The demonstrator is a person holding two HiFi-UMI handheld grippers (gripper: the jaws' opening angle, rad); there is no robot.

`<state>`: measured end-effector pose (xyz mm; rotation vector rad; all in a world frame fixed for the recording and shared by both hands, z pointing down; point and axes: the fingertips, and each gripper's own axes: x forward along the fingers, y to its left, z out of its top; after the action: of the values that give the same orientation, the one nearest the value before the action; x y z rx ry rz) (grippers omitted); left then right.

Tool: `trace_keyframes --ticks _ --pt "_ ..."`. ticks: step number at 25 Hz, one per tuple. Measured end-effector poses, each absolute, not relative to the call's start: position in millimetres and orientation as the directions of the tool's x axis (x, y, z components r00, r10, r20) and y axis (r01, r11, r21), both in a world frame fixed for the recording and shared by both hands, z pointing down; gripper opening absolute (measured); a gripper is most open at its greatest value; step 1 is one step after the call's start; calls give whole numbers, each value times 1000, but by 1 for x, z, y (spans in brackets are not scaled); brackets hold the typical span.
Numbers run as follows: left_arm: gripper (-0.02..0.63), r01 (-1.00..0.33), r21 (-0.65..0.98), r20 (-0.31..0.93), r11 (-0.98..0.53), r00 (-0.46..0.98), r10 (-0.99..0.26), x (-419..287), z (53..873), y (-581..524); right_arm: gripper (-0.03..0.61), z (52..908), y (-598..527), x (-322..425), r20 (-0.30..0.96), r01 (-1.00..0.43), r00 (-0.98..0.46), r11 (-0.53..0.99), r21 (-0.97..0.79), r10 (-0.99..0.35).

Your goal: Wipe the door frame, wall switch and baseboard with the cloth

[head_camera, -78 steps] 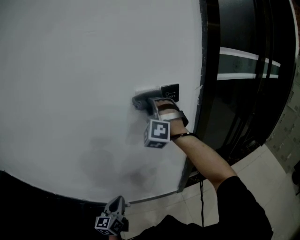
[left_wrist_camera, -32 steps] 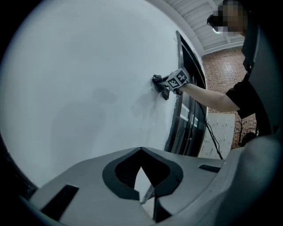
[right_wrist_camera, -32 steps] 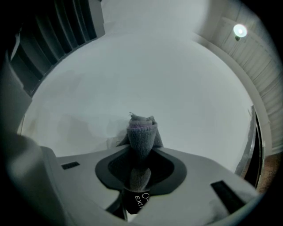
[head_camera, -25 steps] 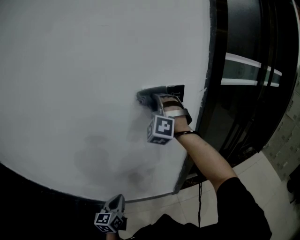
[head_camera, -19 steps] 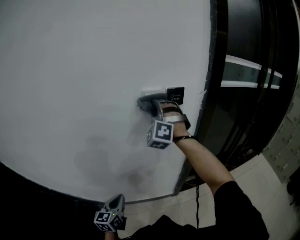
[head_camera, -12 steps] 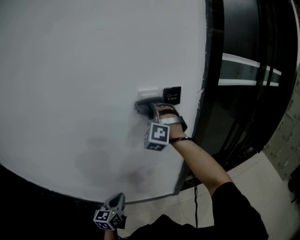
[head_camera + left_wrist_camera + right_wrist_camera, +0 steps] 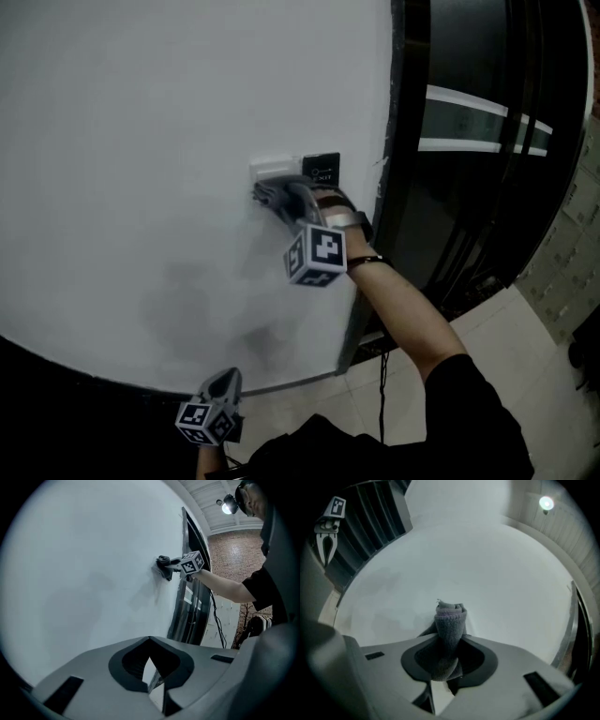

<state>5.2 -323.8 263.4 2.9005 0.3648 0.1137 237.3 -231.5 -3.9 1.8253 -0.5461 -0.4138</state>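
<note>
Right gripper [image 7: 284,199]: we have its jaws pinched on the cloth [image 7: 450,618], a grey roll standing out past the tips.
Cloth: we press it against the wall [image 7: 141,141], just under the switch [image 7: 272,170].
Black plate [image 7: 322,167]: touching the switch's right edge.
Door frame [image 7: 401,141]: right of the switch, apart from the cloth.
Left gripper [image 7: 223,380]: we hold it well below the switch, jaws pressed together on nothing.
Baseboard [image 7: 66,375]: dark band well below the switch.

Pale floor tiles [image 7: 506,347] lie below a white wall [image 7: 141,112]; a thin dark line, probably a cable [image 7: 381,394], hangs down.
</note>
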Motion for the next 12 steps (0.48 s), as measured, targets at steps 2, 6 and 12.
trace_keyframes --ticks 2,6,12 --pt "2 246 220 42 -944 964 261 8 260 -323 91 -28 -217 235 -60 -135 834 -308 942 -548" --pt "2 256 213 27 -943 963 268 13 255 -321 91 -72 -182 241 -159 -14 863 -337 941 -480" --pt "2 267 218 18 -939 960 278 18 253 -311 91 -84 -149 267 -211 95 907 -311 946 -364"
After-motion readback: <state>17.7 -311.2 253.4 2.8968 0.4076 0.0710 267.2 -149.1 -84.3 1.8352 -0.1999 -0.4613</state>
